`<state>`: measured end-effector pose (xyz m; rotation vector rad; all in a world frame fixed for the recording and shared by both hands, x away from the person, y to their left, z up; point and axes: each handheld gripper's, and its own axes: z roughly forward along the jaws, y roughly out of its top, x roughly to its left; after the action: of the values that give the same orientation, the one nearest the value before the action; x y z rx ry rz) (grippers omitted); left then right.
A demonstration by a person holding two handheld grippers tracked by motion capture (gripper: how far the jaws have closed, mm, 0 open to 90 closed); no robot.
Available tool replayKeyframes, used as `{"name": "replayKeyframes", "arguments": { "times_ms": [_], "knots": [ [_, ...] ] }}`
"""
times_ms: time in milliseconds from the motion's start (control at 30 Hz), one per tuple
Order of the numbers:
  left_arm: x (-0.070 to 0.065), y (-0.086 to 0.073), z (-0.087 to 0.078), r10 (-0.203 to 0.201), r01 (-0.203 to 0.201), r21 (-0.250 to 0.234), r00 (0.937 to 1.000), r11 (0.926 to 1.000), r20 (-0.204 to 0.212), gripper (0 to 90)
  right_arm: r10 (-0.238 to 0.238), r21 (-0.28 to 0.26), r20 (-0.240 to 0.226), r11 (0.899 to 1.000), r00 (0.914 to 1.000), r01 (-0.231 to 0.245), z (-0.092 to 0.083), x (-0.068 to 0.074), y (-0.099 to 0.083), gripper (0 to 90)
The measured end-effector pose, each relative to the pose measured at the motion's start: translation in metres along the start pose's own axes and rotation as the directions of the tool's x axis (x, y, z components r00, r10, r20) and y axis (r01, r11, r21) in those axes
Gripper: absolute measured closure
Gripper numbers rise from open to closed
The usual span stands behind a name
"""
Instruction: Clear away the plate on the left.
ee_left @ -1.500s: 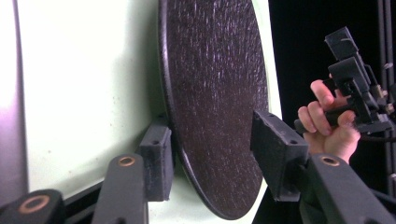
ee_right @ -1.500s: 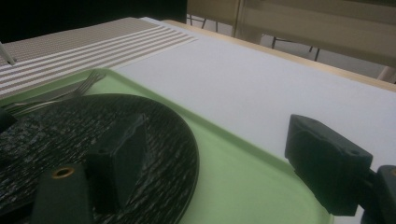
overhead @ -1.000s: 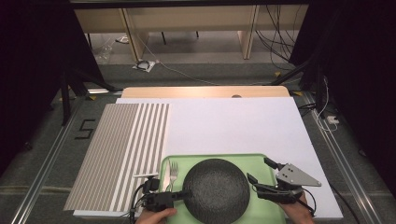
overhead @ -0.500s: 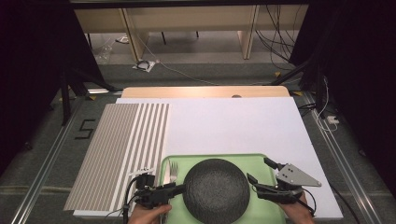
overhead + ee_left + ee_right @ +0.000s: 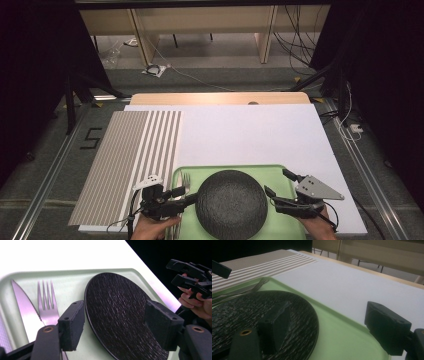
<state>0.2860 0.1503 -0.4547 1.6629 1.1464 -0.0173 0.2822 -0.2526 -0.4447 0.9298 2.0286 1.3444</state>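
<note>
**A:** Worktop (image 5: pixel 260 135) is white, with a striped grey/white placemat (image 5: pixel 135 160) on its left part and a bare wood strip along the far edge. Room behind is dark at the sides, w/ cables on the floor and table legs further back.

**B:** And the stuff on it? I see a green tray (image 5: pixel 277 172) at the near edge, with a black textured plate (image 5: pixel 231 204) sitting in the middle of it.

**A:** Yep. A fork (image 5: pixel 47 307) and a knife (image 5: pixel 23 307) lie side by side in the tray, left of the plate.

**B:** Claws?

**A:** Left claw (image 5: pixel 186 199) is at the plate's left rim, jaws apart and just been opening. In the left gripper view the plate edge sits between them, pads not pressing on it afaict. Right claw (image 5: pixel 281 184) is at the right rim, jaws wide apart too. One jaw is over the plate, the other out over the tray's far-right part. Not gripping anything.

**B:** Anything hard to read?

**A:** Whether the right claw's near jaw actually touches the plate, can't tell. The tray's near edge and both hands are cut off at the bottom of the high view, and the left claw covers the cutlery handles.
</note>
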Motion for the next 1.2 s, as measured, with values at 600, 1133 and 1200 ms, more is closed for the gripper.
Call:
{"name": "replayKeyframes", "arguments": {
  "times_ms": [600,1133,1200],
  "knots": [
    [0.000,0.007,-0.009,0.121,-0.121,-0.051,0.9927,0.9914,-0.007,26.6,0.003,-0.001,-0.002,1.000,1.0000,-0.003,0.000,0.000,0.000,22.1],
    [0.002,0.013,-0.022,0.222,-0.227,-0.117,0.9736,0.9668,-0.052,24.4,0.005,0.000,-0.003,1.000,1.0000,-0.005,0.000,-0.001,-0.001,22.1],
    [0.003,0.014,-0.024,0.229,-0.235,-0.125,0.9717,0.9640,-0.060,24.3,0.005,0.000,-0.003,1.000,1.0000,-0.005,0.000,-0.001,0.000,22.1]
  ]
}}
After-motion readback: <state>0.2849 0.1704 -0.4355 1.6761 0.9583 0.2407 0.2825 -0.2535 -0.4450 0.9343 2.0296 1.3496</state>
